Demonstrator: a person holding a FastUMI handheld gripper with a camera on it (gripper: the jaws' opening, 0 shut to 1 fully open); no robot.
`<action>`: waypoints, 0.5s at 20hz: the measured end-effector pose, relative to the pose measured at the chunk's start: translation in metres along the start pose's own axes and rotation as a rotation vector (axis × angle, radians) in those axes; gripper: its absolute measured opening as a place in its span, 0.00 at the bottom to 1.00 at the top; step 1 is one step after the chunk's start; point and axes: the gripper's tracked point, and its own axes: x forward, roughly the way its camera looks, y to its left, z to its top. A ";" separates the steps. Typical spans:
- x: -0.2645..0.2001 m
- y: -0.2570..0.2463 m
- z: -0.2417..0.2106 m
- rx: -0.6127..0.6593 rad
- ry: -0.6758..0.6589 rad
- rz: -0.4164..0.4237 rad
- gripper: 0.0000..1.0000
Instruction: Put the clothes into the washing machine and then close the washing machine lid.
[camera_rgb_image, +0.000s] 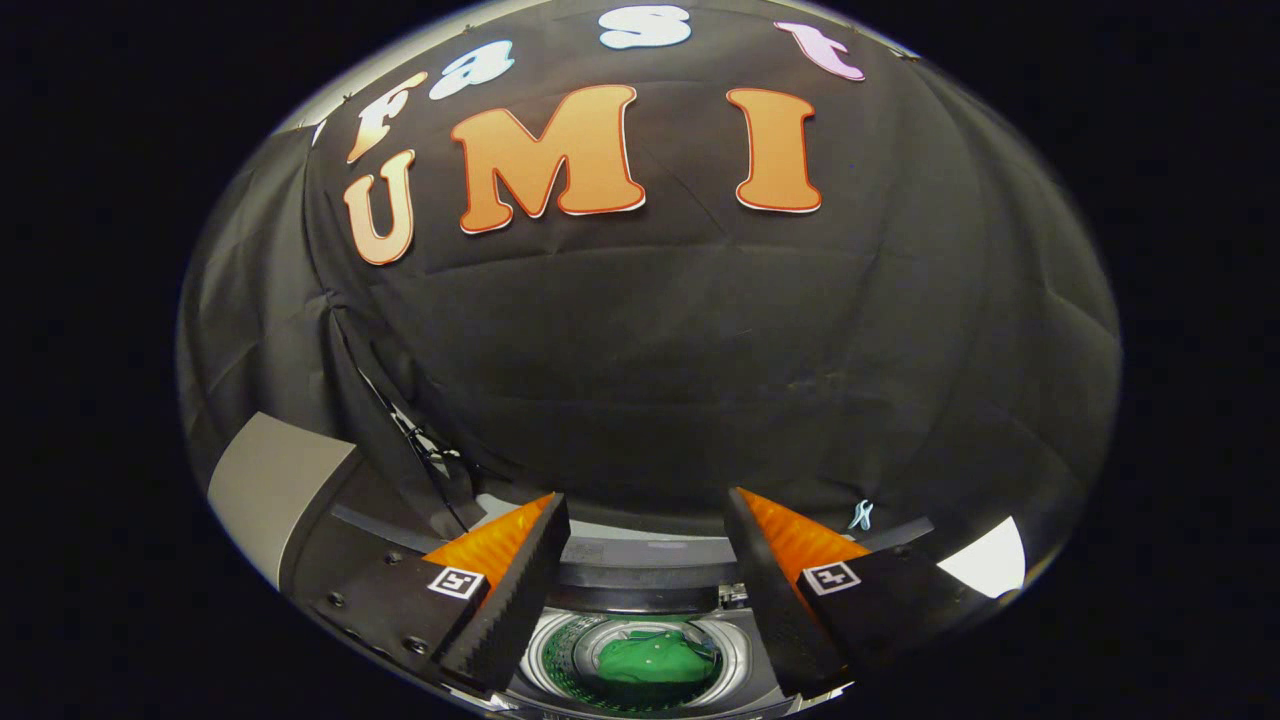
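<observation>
Lying in the washing machine (735, 650) drum, green clothes (655, 660) show partly between spread jaws.

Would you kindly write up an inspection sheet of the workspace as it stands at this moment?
Surface: top panel of the washing machine below the fingers; tub open.
Job's things: green clothes lying inside the drum; grey lid raised, off to the left, not yet closed.
Clutter: nothing seen.
Grippers: gripper open, fingers spread wide above the drum, holding nothing.
Cables: thin dark cable hanging by the cloth, left of the fingers.
Surroundings: black cloth wall behind the machine.
</observation>
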 end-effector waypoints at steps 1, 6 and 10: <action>-0.004 0.000 -0.003 -0.002 -0.001 0.000 0.99; -0.018 0.002 -0.017 -0.001 -0.017 -0.003 1.00; -0.032 0.004 -0.032 0.001 -0.012 0.005 1.00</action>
